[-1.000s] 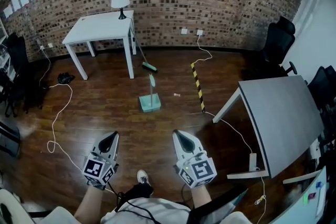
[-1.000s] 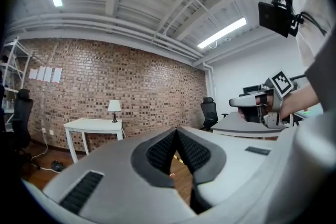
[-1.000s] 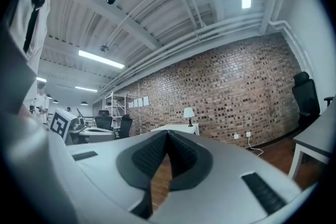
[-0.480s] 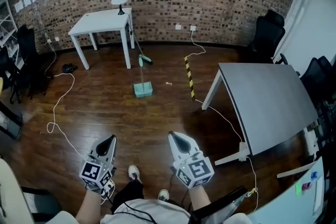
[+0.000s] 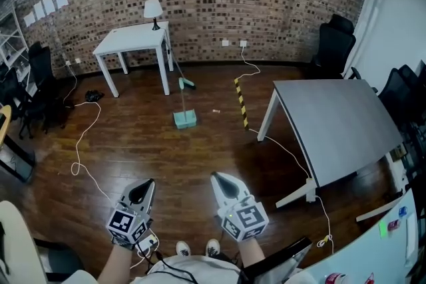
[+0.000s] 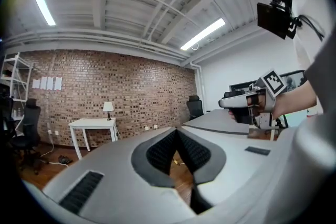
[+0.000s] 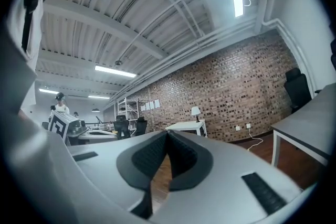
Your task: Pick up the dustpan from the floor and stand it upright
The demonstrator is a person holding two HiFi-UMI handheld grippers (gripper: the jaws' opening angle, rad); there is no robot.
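Observation:
The teal dustpan [image 5: 185,119] stands on the wooden floor in the middle of the room, its long handle pointing up, far ahead of both grippers. My left gripper [image 5: 144,184] and right gripper [image 5: 219,177] hang side by side low in the head view, both shut with nothing in them. In the left gripper view the jaws [image 6: 176,130] meet at their tips, and the right gripper [image 6: 247,105] shows beside them. The right gripper view shows its jaws [image 7: 167,134] closed too.
A green-headed broom [image 5: 187,82] leans by the white table [image 5: 133,40] with a lamp [image 5: 153,8]. A grey table [image 5: 333,123] fills the right. Black chairs [image 5: 336,43] stand at the back right; white cables [image 5: 83,143] and a yellow-black strip [image 5: 241,103] lie on the floor.
The whole view has pulled back from the dustpan, which now looks smaller and farther off. Both grippers stayed shut and side by side, moving back with the person.

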